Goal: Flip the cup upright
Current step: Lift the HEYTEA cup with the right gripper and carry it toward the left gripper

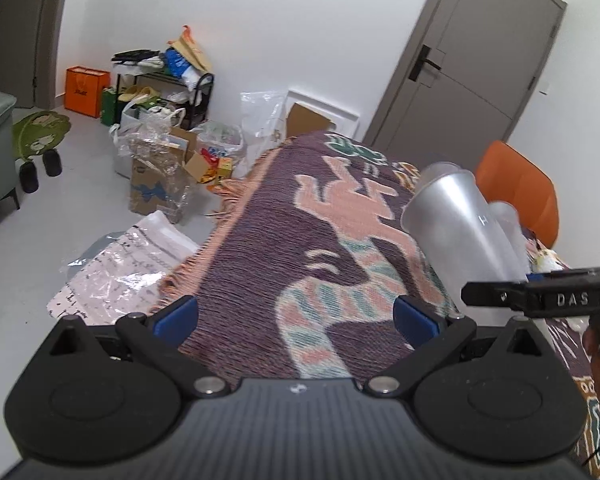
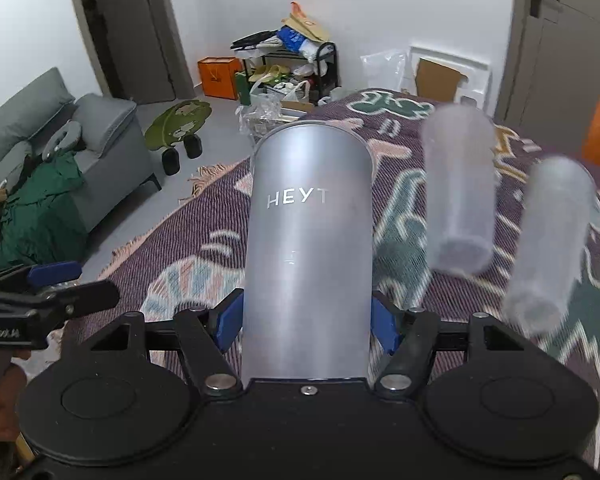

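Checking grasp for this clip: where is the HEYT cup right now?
The HEYT cup fills the right wrist view's centre, clamped between the right gripper fingers above the patterned blanket, left of two clear cups.

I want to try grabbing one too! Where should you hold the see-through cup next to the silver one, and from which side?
Grip the nearer clear cup around the middle of its round body, one finger on each side. It's tall with smooth straight walls, so coming from the side probably works best, just as the right gripper holds the silver cup.
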Motion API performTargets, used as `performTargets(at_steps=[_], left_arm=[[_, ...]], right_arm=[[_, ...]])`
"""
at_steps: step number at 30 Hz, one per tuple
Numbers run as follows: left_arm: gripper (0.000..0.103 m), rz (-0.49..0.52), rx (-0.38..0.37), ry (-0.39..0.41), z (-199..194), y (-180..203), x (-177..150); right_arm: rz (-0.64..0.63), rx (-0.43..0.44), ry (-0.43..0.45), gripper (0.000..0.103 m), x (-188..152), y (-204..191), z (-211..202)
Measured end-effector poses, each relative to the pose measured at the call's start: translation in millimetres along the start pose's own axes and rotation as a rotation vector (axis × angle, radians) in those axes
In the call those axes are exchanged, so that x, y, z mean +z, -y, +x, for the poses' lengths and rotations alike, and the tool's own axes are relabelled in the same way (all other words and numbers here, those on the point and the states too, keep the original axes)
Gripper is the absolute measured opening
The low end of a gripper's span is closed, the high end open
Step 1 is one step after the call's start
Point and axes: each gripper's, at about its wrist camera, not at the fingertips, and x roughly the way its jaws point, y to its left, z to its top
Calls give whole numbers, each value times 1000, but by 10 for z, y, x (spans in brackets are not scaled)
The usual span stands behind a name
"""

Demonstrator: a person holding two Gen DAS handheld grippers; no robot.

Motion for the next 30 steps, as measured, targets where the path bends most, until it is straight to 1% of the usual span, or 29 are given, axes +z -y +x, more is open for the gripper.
performTargets(at_steps=[8, 16, 21, 30], left_arm=[[103, 66, -44, -5, -89, 334, -97], [103, 126, -87, -31, -118, 637, -225], [103, 164, -104, -45, -143, 787, -293], [103, 220, -125, -66, -186, 1009, -393]], right_arm=[[145, -29, 52, 62, -424, 278, -372], [308, -68, 84, 63, -853, 569, -575], [388, -85, 109, 63, -1096, 662, -688], [545, -108, 148, 64, -1391, 778, -862]])
